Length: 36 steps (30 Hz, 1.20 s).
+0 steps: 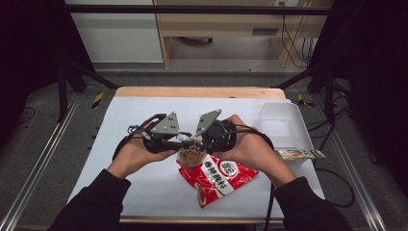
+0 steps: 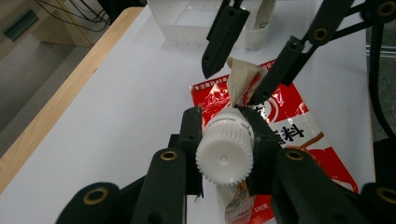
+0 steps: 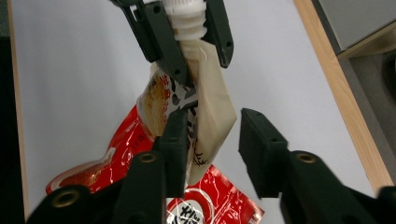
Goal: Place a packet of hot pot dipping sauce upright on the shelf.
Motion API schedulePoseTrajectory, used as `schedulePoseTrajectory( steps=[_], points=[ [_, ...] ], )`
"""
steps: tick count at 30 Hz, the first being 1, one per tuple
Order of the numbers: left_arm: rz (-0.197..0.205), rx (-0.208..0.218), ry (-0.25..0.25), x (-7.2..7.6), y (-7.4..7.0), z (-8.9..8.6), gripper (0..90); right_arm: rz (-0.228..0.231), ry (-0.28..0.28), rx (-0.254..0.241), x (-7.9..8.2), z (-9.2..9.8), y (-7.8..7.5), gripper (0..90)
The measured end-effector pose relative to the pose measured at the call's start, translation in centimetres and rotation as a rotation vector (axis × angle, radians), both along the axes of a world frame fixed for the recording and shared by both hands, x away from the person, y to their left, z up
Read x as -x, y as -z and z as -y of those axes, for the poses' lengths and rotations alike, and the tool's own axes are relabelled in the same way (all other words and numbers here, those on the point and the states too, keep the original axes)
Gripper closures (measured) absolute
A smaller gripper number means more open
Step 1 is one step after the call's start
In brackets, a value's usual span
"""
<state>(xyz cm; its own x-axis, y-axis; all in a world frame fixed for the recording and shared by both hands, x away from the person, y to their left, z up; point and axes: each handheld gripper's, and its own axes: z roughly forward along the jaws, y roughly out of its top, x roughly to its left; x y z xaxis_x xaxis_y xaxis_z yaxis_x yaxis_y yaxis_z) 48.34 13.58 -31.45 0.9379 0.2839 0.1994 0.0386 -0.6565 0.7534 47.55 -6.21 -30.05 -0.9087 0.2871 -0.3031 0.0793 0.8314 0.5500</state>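
My left gripper (image 2: 224, 140) clamps the pouch's white cap (image 2: 224, 151); my right gripper's (image 3: 212, 140) jaws stand released around the pouch (image 3: 208, 112).

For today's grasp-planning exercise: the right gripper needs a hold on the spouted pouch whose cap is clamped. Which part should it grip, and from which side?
Grip the flat pouch body just below its neck, closing across its two faces. The left gripper already clamps the ribbed white cap, so that end is taken. The right gripper stands open, facing the left one, one finger by the pouch. Come in from there.
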Motion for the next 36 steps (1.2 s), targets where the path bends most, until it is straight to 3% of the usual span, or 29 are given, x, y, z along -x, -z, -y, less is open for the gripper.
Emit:
schedulePoseTrajectory(
  steps=[5, 8, 12, 14, 17, 20, 22, 30, 36],
  points=[
    [-0.003, 0.014, 0.0, 0.1, 0.1, -0.1, 72.4, -0.03, 0.018, 0.005, 0.1, -0.2, 0.0, 84.4],
    [-0.01, 0.025, -0.011, 0.1, 0.2, -0.3, 72.4, -0.045, 0.028, 0.009, 0.1, -0.3, 0.0, 87.0],
    [-0.021, 0.06, -0.025, -0.1, 0.5, -0.7, 72.0, -0.031, 0.03, 0.005, 0.0, -0.5, -0.2, 88.3],
    [-0.045, 0.097, -0.025, -0.1, 0.7, -1.0, 70.9, -0.021, 0.03, -0.006, 0.0, -0.5, -0.4, 88.5],
    [-0.029, 0.122, -0.056, 0.1, 0.8, -1.5, 57.6, 0.002, 0.034, -0.009, -0.2, -0.3, -0.9, 88.6],
    [-0.029, 0.179, -0.082, 0.4, 1.0, -2.4, 46.1, 0.02, 0.042, -0.011, -0.5, 0.1, -1.5, 88.7],
    [-0.026, 0.182, -0.107, 0.8, 1.3, -3.1, 39.4, 0.026, 0.058, -0.019, -0.8, 0.5, -1.8, 88.7],
    [0.053, 0.111, -0.204, 3.3, 4.9, -6.1, 26.8, 0.066, 0.093, -0.035, -1.1, 2.9, -2.7, 88.6],
    [0.009, 0.143, -0.303, 3.7, 8.0, -9.4, 19.5, 0.085, 0.123, -0.037, -1.3, 4.9, -3.0, 88.6]
  ],
)
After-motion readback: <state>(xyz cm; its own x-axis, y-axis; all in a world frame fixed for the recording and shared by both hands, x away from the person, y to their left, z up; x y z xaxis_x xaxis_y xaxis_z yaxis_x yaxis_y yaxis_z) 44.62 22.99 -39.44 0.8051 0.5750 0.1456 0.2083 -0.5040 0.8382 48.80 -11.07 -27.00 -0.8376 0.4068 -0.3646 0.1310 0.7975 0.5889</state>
